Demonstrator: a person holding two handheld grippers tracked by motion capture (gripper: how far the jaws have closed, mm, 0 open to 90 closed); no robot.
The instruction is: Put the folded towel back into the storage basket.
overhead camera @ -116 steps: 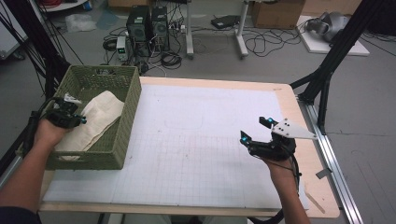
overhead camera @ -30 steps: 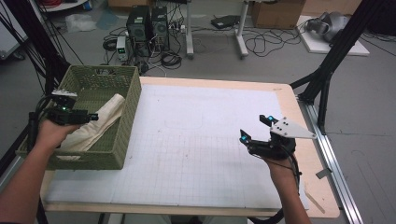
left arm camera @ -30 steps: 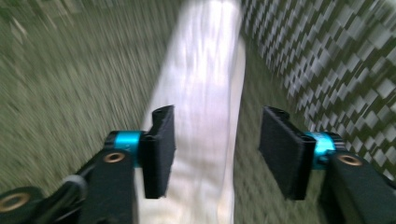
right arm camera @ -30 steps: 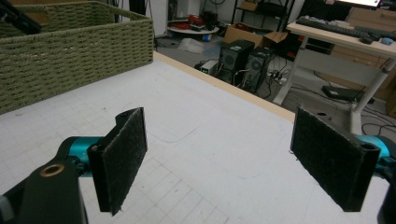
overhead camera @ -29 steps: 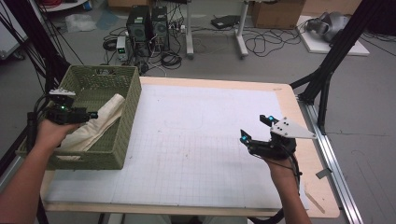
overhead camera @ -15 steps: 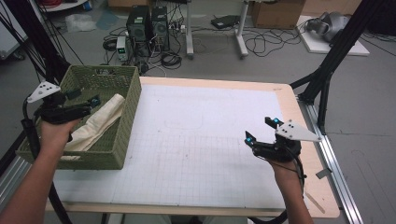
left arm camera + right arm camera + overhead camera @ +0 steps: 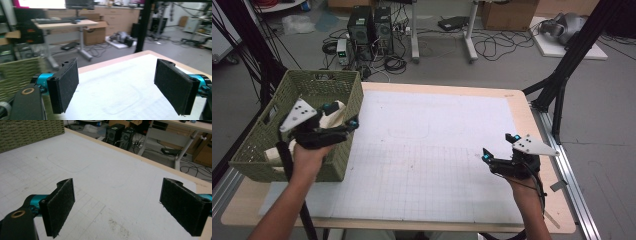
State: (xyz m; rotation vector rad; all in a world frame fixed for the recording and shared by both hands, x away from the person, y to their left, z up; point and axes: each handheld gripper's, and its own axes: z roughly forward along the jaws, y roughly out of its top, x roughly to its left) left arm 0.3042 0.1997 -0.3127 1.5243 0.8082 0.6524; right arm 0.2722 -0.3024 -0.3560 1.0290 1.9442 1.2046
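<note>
Black felt pads [image 7: 65,87] stand wide apart on your left gripper [image 7: 342,115]. Its jaws have just been opening and nothing sits between them. It hangs over the near right side of the basket, free and empty, and looks out over the table.

Your right gripper [image 7: 498,146] is the same. Its jaws have just been opening too, and they hold nothing. It floats low over the white mat [image 7: 437,150] on the right side, well apart from the basket. I think it waits there so it is out of the way and ready to help.

A bit farther out is the green basket [image 7: 319,75], at the left edge of the table. The cream cloth [image 7: 273,151] lies inside it, bunched up against the walls. Neither tool touches it. The walls keep the soft cloth from sliding out, so that looks like a good home for it. To me, the putting-away looks done.

The mat is bare, with a faint drawn shape [image 7: 408,132] in the middle.

Far off on the floor sit two dark computer boxes [image 7: 369,25] and many cables [image 7: 497,47].
</note>
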